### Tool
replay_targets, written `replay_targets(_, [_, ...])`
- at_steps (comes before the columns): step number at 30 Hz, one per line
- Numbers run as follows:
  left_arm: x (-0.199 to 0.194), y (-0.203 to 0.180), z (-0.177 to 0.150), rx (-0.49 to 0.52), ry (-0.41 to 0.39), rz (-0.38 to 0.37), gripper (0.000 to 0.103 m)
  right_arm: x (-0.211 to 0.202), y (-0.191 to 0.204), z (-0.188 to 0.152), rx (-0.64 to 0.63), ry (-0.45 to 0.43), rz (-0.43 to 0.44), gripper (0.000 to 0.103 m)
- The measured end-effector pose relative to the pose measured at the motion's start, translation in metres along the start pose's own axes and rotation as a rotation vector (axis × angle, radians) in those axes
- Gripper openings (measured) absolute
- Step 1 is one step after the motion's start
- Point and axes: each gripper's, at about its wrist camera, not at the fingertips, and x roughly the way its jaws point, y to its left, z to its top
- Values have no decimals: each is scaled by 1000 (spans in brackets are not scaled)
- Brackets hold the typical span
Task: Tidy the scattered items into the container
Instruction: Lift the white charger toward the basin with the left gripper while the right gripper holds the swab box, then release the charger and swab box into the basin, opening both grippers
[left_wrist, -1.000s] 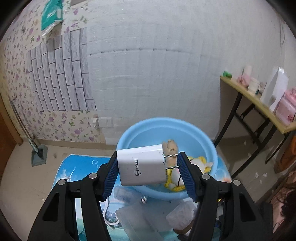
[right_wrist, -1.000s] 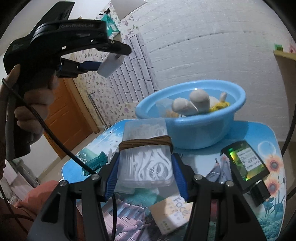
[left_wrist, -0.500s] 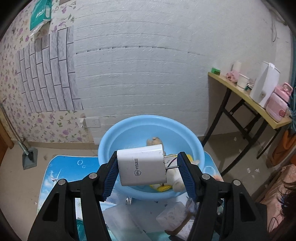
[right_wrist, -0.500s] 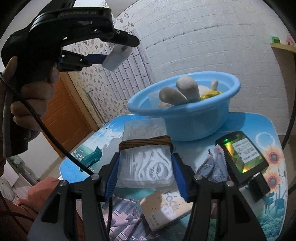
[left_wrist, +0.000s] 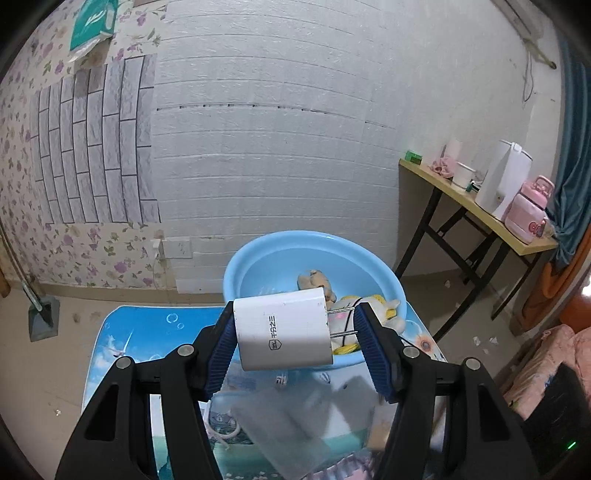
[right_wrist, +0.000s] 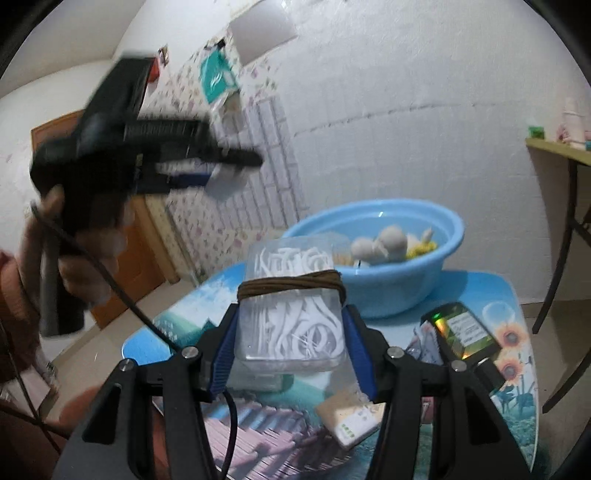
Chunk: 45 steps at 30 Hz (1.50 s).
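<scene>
Crosswise, charger (left_wrist: 282, 330) spans left gripper (left_wrist: 295, 347).

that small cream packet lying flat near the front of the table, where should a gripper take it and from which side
Grip the cream packet across its two long edges, coming from above with the fingers pointing down. It lies flat on the table, so there is no upright face to pinch from the side. Its near end seems clear, while the black device sits further back to the right.
</scene>
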Motion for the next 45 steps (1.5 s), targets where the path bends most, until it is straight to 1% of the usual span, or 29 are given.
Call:
replay_targets(1, [0,5,-2,0,1,-8,62,-4,4,2,-2,-15,-4,53])
replay_targets(3, [1,13,-7,-2,0,-17,62,-13,9,8,-19,-57,-45,53])
replay_targets(6, [5,19,-11,16,-4,-23,62,-16,12,17,-49,-80,-97,53])
replay_targets(8, [10,20,-13,32,3,-23,62,-12,12,23,-57,-76,-125,53])
replay_targets(11, [21,20,-17,40,21,-48,62,0,5,28,-54,-58,-180,53])
replay_targets(15, [38,17,-21,80,26,-59,62,18,-17,40,-18,-40,-251,53])
replay_targets(18, [52,10,-21,107,24,-49,62,28,-31,46,1,-35,-274,53])
replay_targets(22, [68,-4,-18,155,23,-57,62,47,-43,53,-8,-22,-315,54])
replay_targets(24, [82,-9,-15,174,41,-66,62,56,-48,57,0,-13,-321,54])
replay_targets(27, [96,-13,-13,184,38,-77,62,68,-55,60,5,-3,-346,53])
replay_targets(33, [110,-9,-12,161,58,-101,63,82,-68,68,0,-2,-357,54])
replay_targets(35, [109,-5,-12,151,62,-99,63,86,-70,72,2,3,-361,54])
replay_targets(38, [103,0,-14,132,59,-94,69,92,-71,75,4,12,-351,54])
replay_targets(40, [96,5,-16,118,51,-81,72,97,-68,79,-4,21,-325,54])
replay_targets(41, [92,8,-17,111,51,-71,73,102,-63,81,-19,35,-299,54])
replay_targets(42, [90,10,-18,105,53,-60,74,105,-59,82,-30,45,-288,56])
replay_targets(43, [85,13,-21,97,55,-49,75,107,-55,83,-39,49,-285,60])
replay_targets(45, [76,17,-25,91,55,-34,76,108,-46,82,-47,46,-292,66])
